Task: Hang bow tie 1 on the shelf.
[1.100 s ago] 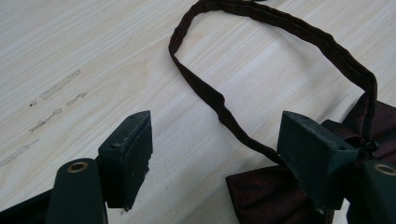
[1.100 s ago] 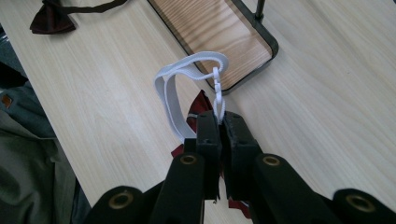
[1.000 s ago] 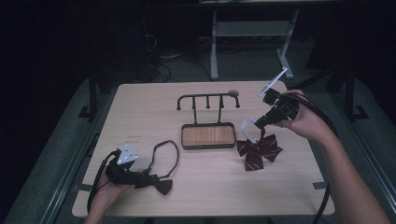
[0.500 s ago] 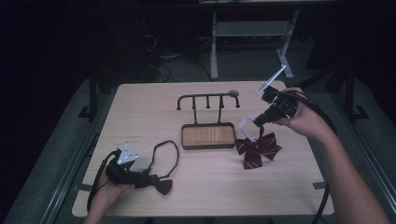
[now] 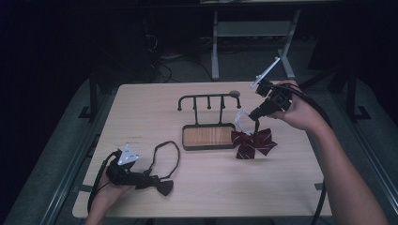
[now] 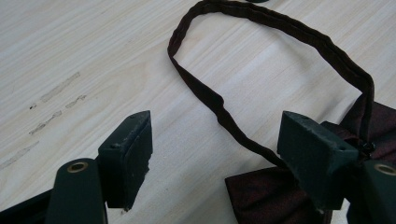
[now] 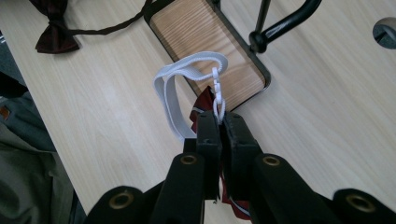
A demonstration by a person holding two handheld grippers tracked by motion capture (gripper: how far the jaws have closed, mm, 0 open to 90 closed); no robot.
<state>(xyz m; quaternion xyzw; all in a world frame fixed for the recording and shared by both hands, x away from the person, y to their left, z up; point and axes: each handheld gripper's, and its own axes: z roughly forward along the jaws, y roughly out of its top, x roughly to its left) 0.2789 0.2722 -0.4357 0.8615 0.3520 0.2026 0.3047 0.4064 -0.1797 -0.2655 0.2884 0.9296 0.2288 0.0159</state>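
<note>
A dark red striped bow tie (image 5: 253,143) hangs just right of the rack's wooden base (image 5: 208,136), its lower edge touching the table. My right gripper (image 5: 256,120) is shut on its white strap (image 7: 187,77) at the plastic clasp, and the red cloth (image 7: 203,103) dangles under the right gripper (image 7: 219,122). A dark bow tie (image 5: 162,186) with a looped strap (image 5: 167,156) lies at the front left. My left gripper (image 5: 147,180) rests there open. In the left gripper view the strap (image 6: 219,107) runs between the jaws of the left gripper (image 6: 219,163), and the bow (image 6: 268,198) lies by the right one.
A black rack with a bar of several hooks (image 5: 209,98) rises from the wooden base in the table's middle. A small round grommet (image 7: 386,29) sits in the tabletop behind it. Bare wood stretches across the front right of the table (image 5: 281,187).
My right gripper has lifted slightly and drifted left toward the rack, carrying the striped bow tie with it. The left gripper and the dark bow tie have stayed put.
</note>
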